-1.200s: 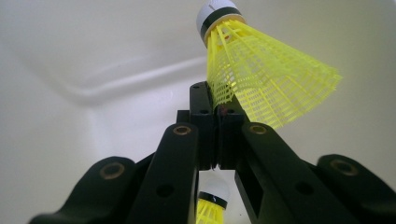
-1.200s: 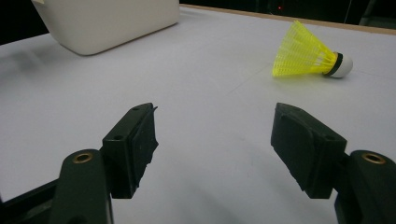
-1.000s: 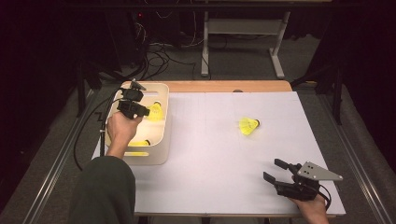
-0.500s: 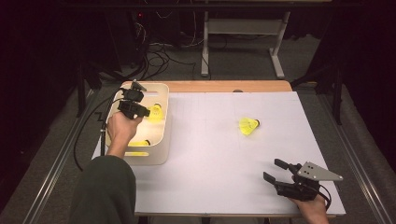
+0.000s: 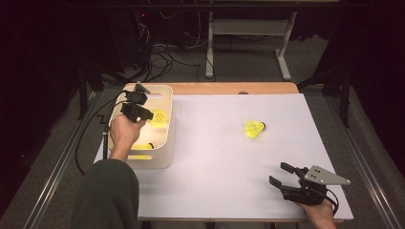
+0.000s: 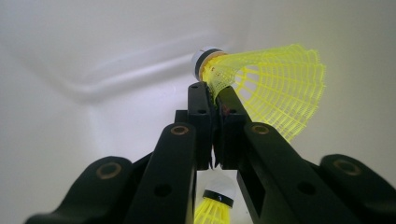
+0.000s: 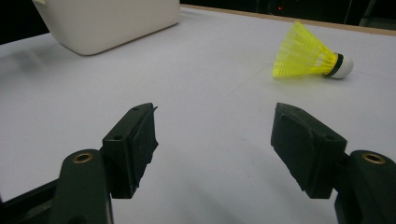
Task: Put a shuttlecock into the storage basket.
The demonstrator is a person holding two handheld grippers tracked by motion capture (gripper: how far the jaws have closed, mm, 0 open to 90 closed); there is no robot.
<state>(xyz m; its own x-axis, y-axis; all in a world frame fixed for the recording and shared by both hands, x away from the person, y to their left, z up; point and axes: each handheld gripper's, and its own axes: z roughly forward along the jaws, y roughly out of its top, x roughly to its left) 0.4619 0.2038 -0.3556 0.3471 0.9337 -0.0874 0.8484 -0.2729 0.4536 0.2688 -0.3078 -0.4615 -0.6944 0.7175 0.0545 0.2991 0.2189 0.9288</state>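
Note:
A white bin stands at the table's left edge. My left gripper reaches into it, and its jaws pinch the skirt of a yellow shuttlecock close to its white cork. Those jaws have just been opening a little, with the skirt still between the pads. A second yellow shuttlecock lies lower in the bin. A third shuttlecock lies on its side on the white table. My right gripper rests open near the front right corner, well short of it.
The white tabletop has a wooden strip along its far edge. Beyond the table are a dark floor, cables and a metal stand. The bin's side shows at the upper left of the right gripper view.

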